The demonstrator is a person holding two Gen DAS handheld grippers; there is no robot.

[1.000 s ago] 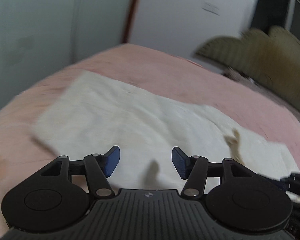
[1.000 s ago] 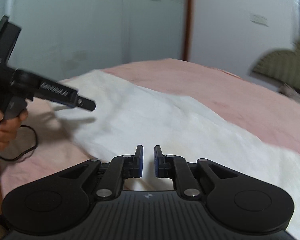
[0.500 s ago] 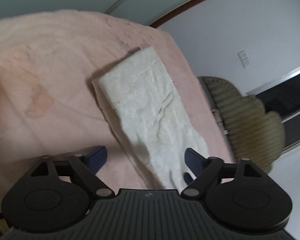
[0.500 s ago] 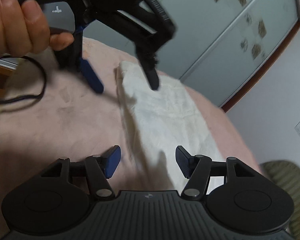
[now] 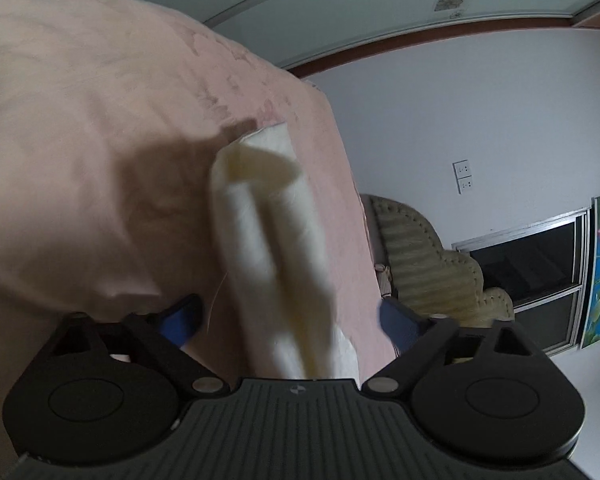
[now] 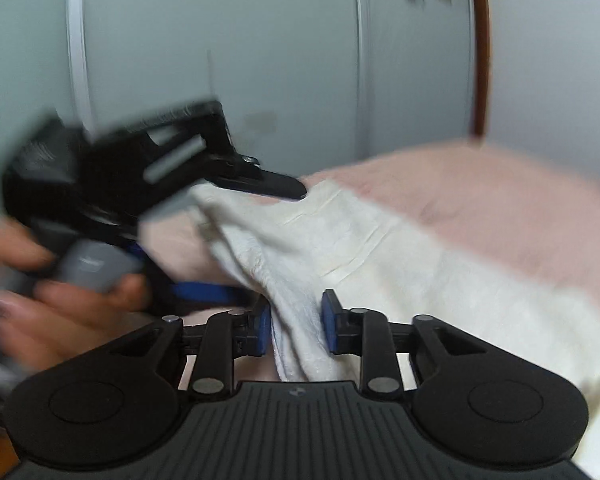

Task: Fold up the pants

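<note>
The cream-white pants [image 5: 268, 240] lie on a pink bedspread [image 5: 80, 140], bunched into a raised fold with a leg opening toward the far end. My left gripper [image 5: 288, 320] is open, its blue pads wide apart on either side of the raised fabric. In the right wrist view the pants [image 6: 400, 264] spread to the right, and a bunched edge runs between the blue pads of my right gripper [image 6: 294, 328], which stand partly closed around it. The left gripper's body [image 6: 112, 184] and the hand holding it are at left, blurred.
A woven wicker chair [image 5: 428, 272] stands beside the bed's right edge, below a dark window [image 5: 540, 264]. Pale sliding wardrobe doors [image 6: 260, 60] and a brown door frame [image 6: 480, 48] stand behind the bed. The bedspread's edge drops off at lower left.
Both grippers have moved down onto the pants. The fabric, flat before, is now lifted into a fold. My right gripper's pads have narrowed around the bunched edge; the left stays wide open.
</note>
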